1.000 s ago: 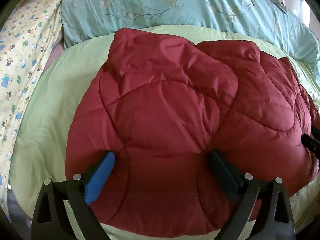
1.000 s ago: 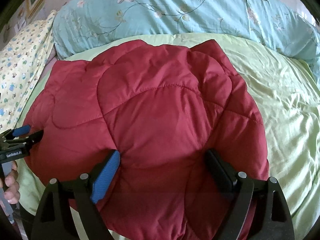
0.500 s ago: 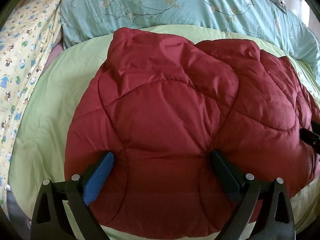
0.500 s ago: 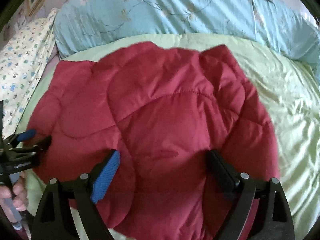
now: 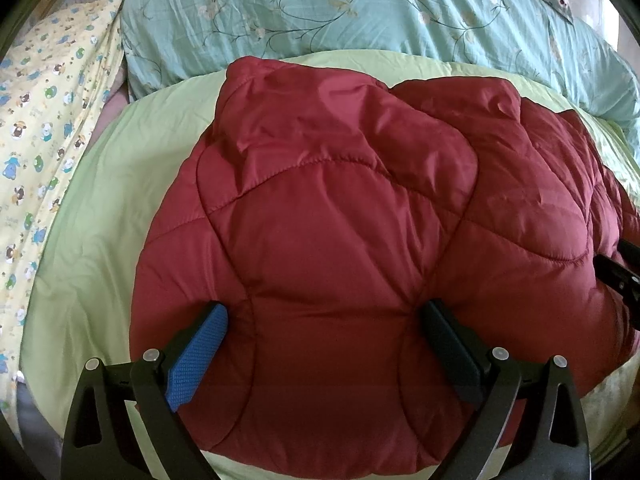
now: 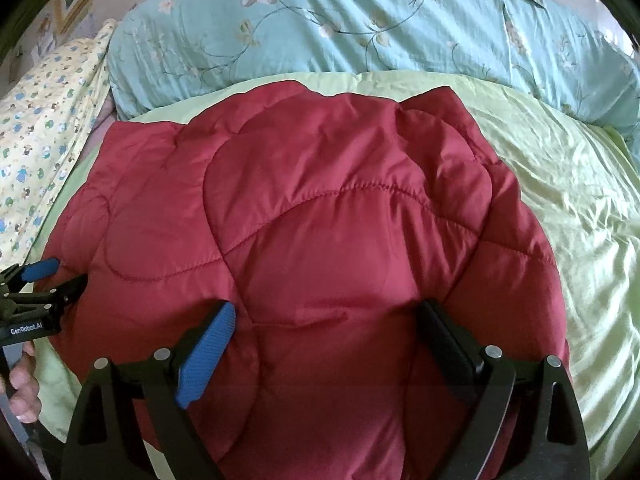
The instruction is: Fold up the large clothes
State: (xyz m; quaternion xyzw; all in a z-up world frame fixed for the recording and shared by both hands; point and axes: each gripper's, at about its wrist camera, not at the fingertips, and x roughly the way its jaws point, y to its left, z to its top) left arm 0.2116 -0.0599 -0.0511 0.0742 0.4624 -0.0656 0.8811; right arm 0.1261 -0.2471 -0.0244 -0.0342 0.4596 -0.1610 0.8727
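Leftmost, yellow cartoon-print cloth (image 5: 44, 128) draped at the edge of the bed. Beside it, pale green bedding (image 5: 104, 208) spread under everything, with a turquoise floral quilt (image 5: 360, 12) bunched along the far side. Centre, red quilted jacket (image 5: 340, 220) lying in a puffy heap on the green bedding, stitching lines curving across its top panel. Left gripper (image 5: 322, 314) low over the jacket's near left part, fingers spread wide, blue pad (image 5: 198, 354) and dark pad (image 5: 450, 350) set against the fabric on either side of a puffy panel; cannot tell whether pressing in or merely resting. Same gripper seen from the right wrist at the jacket's left edge, a hand (image 6: 24, 388) on its handle. Further right, right gripper (image 6: 326, 318) also wide apart over the jacket's near right part, nothing pinched between its fingers. Far right, bare green bedding, creased.
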